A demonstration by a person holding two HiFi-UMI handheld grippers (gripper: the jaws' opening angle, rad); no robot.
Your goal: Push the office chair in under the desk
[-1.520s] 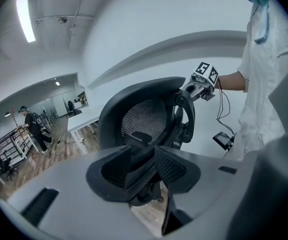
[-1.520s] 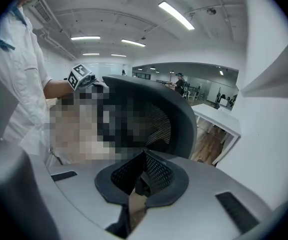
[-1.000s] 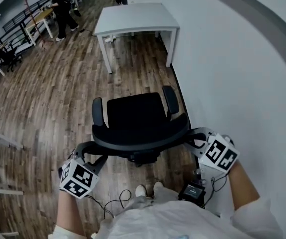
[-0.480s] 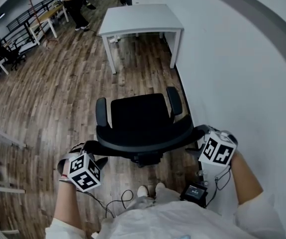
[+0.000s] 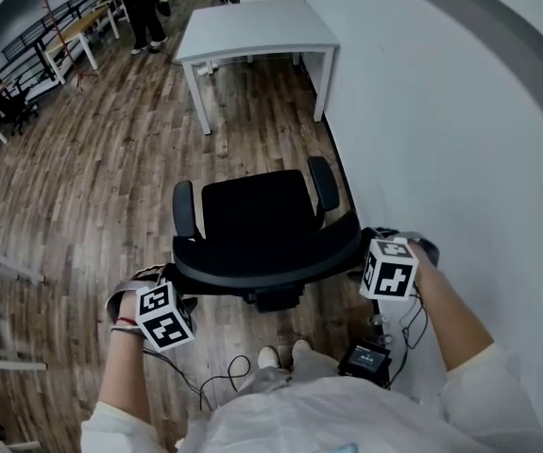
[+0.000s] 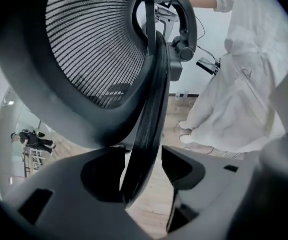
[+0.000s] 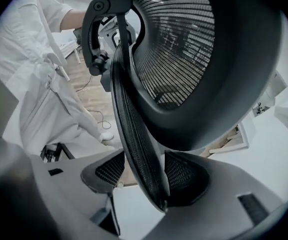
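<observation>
Chair: office chair (image 5: 257,220) near you, well apart from the far desk (image 5: 252,31); not under it.
Your left gripper (image 5: 169,279): jaws just opening, slack around backrest rim (image 6: 151,109).
Your right gripper (image 5: 367,245): same, released, rim between.
Left: whole push.

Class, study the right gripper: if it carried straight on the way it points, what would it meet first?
The backrest rim: it stands between the jaws of the right gripper, which have just been opening, so contact would likely come almost at once.
</observation>
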